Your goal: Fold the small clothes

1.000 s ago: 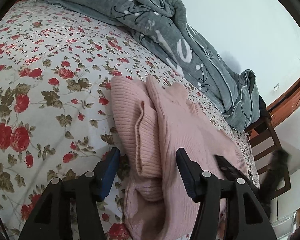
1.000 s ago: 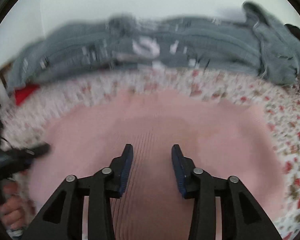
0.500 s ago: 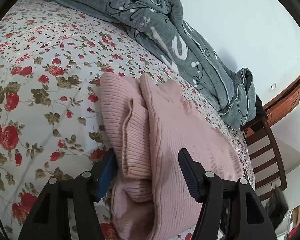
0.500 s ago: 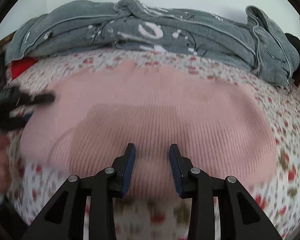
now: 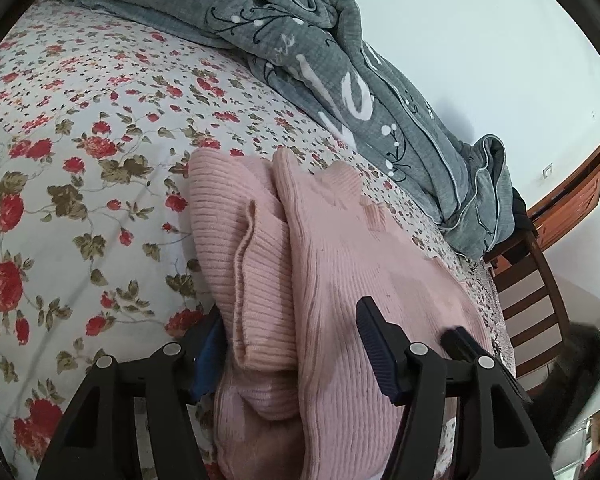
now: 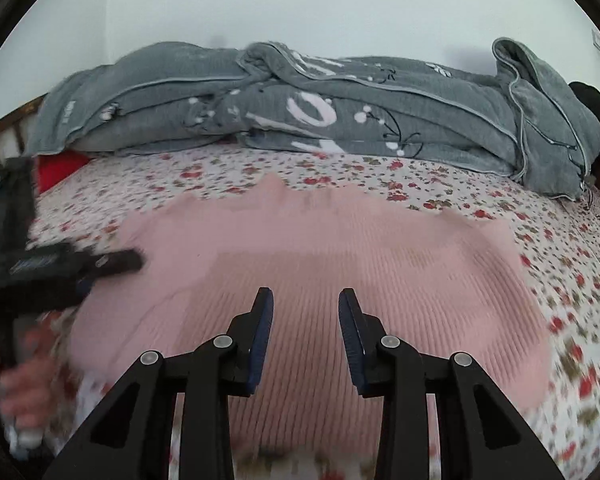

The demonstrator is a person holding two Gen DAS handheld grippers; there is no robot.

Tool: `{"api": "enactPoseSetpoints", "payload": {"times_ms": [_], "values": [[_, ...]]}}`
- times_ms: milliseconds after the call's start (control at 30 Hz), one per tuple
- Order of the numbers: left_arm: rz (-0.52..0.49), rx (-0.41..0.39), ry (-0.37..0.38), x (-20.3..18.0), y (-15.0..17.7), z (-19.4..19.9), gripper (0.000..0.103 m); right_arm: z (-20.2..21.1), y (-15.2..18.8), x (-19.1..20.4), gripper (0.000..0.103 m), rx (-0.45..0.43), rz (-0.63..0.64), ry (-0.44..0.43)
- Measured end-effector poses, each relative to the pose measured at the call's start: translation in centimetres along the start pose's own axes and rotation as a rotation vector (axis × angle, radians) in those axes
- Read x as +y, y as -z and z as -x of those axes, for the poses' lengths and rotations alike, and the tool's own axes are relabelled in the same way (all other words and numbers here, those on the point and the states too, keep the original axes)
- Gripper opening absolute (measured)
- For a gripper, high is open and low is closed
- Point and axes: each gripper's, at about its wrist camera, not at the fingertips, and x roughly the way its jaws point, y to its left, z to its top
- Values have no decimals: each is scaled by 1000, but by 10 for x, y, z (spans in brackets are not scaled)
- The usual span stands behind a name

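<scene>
A pink ribbed sweater (image 5: 340, 264) lies on a white red-rose-patterned sheet (image 5: 80, 184) beside a grey white-printed quilt (image 6: 300, 116).

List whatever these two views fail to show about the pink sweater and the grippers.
- Left wrist view: the left gripper has one finger tucked under the pink sweater, so its grip cannot be judged.
- Right wrist view: motion blur smears the sweater's far edge; the near hem sits behind the right gripper.
- Right wrist view: the hand at the left edge is blurred.

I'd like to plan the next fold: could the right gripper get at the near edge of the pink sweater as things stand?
Probably yes: the right gripper hangs open over the pink sweater, nothing lying between.
</scene>
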Motion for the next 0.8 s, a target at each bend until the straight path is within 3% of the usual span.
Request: {"api": "enactPoseSetpoints", "payload": {"times_ms": [100, 167, 300, 400, 533, 633, 733, 800], "values": [[13, -7, -4, 2, -2, -4, 51, -19, 7, -2, 34, 49, 2, 37], [38, -10, -12, 5, -4, -7, 40, -3, 20, 3, 34, 8, 46, 60], [85, -12, 3, 12, -8, -12, 35, 34, 59, 14, 34, 35, 137, 21], [65, -22, -7, 11, -5, -12, 32, 63, 72, 8, 33, 26, 182, -9], [47, -18, -17, 11, -4, -10, 27, 91, 53, -29, 33, -63, 97, -55], [83, 3, -26, 8, -8, -6, 23, 89, 16, -69, 34, -119, 35, -44], [44, 2, -86, -14, -15, 4, 22, 76, -13, -109, 34, -147, -57, -4], [-14, 6, -137, -39, -22, 11, 22, 68, -14, -138, 34, -171, -143, -1]]}}
